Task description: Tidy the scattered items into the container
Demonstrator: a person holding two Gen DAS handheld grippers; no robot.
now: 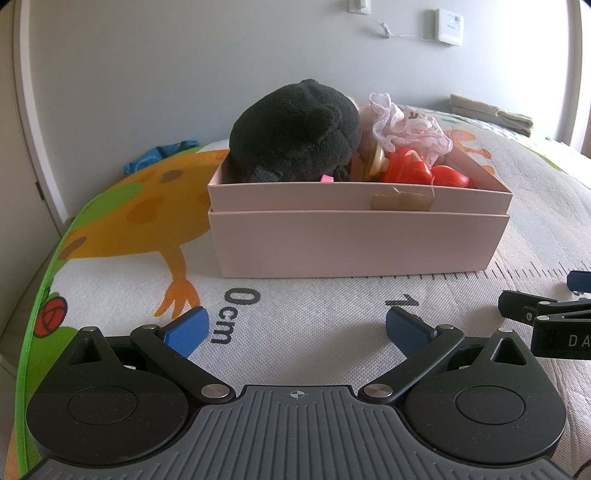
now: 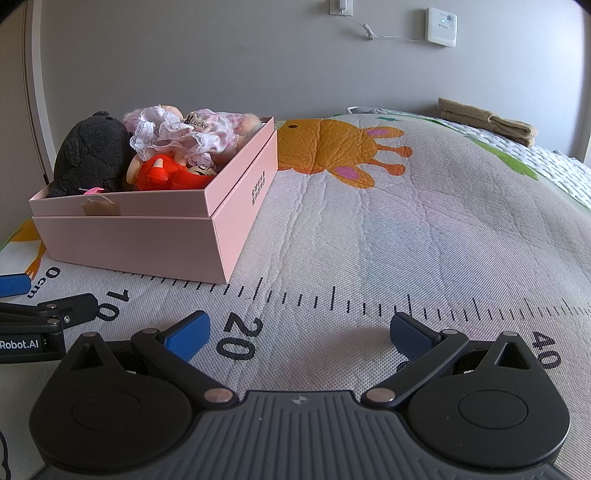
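Both claws sit wide and empty: left gripper (image 1: 295,328), right gripper (image 2: 299,334), ribbed blue pads over the quilted, woven play mat (image 2: 388,229). At 12 o'clock, the matte pink cardboard box (image 1: 354,243) holds a fuzzy black plush (image 1: 295,136), a frilly lace doll (image 2: 184,129) and a glossy red figure (image 1: 410,168).

Pink box (image 1: 354,247), black plush (image 1: 295,133), red doll (image 2: 162,173).

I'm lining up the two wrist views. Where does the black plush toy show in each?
Left wrist: black plush toy sits upper centre, at the left end of the pink box.
Right wrist: black plush toy sits at far left, same end of the box.
Shared landmark: the white wall panel.
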